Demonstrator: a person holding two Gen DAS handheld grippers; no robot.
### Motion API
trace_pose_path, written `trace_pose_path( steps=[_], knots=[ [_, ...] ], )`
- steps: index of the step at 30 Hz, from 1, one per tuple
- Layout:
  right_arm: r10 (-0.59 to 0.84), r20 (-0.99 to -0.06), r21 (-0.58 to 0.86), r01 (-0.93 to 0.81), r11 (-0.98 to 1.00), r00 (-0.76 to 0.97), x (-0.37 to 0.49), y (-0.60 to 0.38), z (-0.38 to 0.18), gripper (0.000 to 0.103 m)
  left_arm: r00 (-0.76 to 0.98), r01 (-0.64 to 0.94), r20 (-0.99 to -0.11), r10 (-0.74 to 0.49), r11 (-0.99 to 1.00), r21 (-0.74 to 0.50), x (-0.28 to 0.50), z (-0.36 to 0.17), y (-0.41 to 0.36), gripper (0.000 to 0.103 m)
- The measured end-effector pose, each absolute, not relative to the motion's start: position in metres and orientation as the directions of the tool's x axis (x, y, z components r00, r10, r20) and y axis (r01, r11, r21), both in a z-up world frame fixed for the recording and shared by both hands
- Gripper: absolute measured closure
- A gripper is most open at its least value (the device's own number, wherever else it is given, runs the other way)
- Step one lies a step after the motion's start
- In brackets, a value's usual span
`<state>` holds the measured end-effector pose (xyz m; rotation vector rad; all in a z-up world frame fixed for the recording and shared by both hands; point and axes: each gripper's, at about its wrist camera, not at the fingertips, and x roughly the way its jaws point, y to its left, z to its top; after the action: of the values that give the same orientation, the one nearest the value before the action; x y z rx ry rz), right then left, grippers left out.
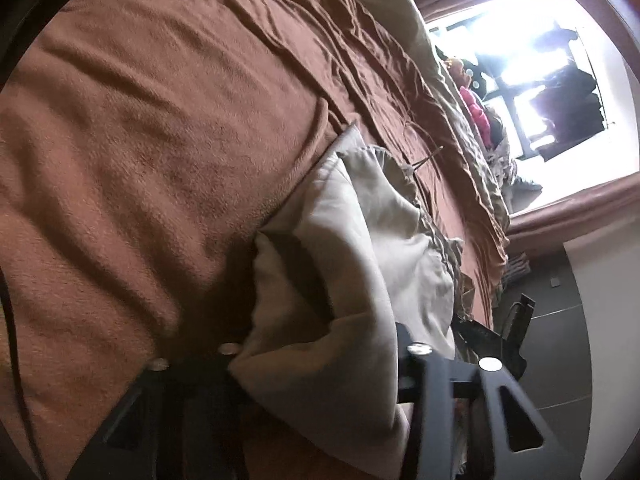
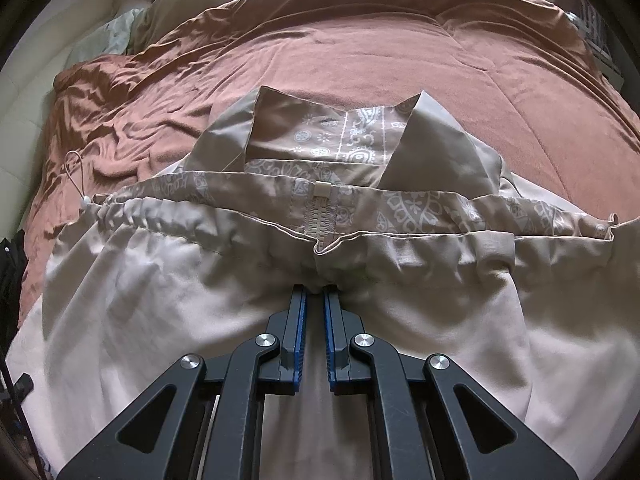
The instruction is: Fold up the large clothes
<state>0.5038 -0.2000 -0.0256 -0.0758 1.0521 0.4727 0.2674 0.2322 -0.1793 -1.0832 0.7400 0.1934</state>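
Covering the bed, a big brown blanket (image 2: 440,76) is giving me lots of open room. On it, a tan jacket (image 2: 132,280) is lying spread out flat. I am pinching its middle, below the zipper (image 2: 322,210), with my right claw (image 2: 315,292) to hold it down. My left claw (image 1: 316,364) is closing on a bunched edge, probably for folding it over.

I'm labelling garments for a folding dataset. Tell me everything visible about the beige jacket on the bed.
The beige zip-front jacket lies on the rust-brown bedspread, smooth woven fabric, its paisley-printed lining showing at the open collar. A beige zipper runs down the middle and a gathered drawcord hem ends in a white toggle. The right gripper has its jaws shut on a fold below the zipper.
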Motion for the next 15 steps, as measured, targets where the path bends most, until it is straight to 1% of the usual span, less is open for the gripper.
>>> trace_pose_path(
  steps=[1, 2, 5, 7, 10, 12, 15],
  knots=[
    [0.333, -0.852, 0.16, -0.404, 0.9, 0.404, 0.504, -0.199, -0.025, 0.1, 0.747, -0.489, -0.633, -0.202, 0.479, -0.729, 0.266, -0.179, 0.232, 0.075],
    [0.327, -0.855, 0.157, -0.4, 0.903, 0.402, 0.504, -0.198, -0.023, 0.1, 0.748, -0.487, -0.631, -0.203, 0.479, -0.731, 0.264, -0.179, 0.232, 0.081],
    [0.333, -0.859, 0.168, -0.402, 0.9, 0.387, 0.503, -0.202, -0.015, 0.099, 0.76, -0.47, -0.618, -0.203, 0.486, -0.737, 0.264, -0.172, 0.229, 0.088],
    [0.335, -0.84, 0.167, -0.384, 0.908, 0.426, 0.495, -0.216, 0.001, 0.099, 0.772, -0.44, -0.603, -0.2, 0.517, -0.735, 0.266, -0.159, 0.224, 0.09],
    [0.368, -0.811, 0.179, -0.405, 0.897, 0.456, 0.478, -0.235, 0.025, 0.099, 0.798, -0.375, -0.564, -0.212, 0.557, -0.741, 0.271, -0.133, 0.213, 0.091],
    [0.389, -0.799, 0.189, -0.422, 0.887, 0.458, 0.462, -0.248, 0.038, 0.095, 0.811, -0.337, -0.542, -0.22, 0.582, -0.74, 0.276, -0.116, 0.206, 0.091],
    [0.417, -0.792, 0.206, -0.447, 0.87, 0.446, 0.435, -0.266, 0.049, 0.095, 0.826, -0.275, -0.511, -0.237, 0.623, -0.733, 0.287, -0.086, 0.189, 0.092]
  ],
)
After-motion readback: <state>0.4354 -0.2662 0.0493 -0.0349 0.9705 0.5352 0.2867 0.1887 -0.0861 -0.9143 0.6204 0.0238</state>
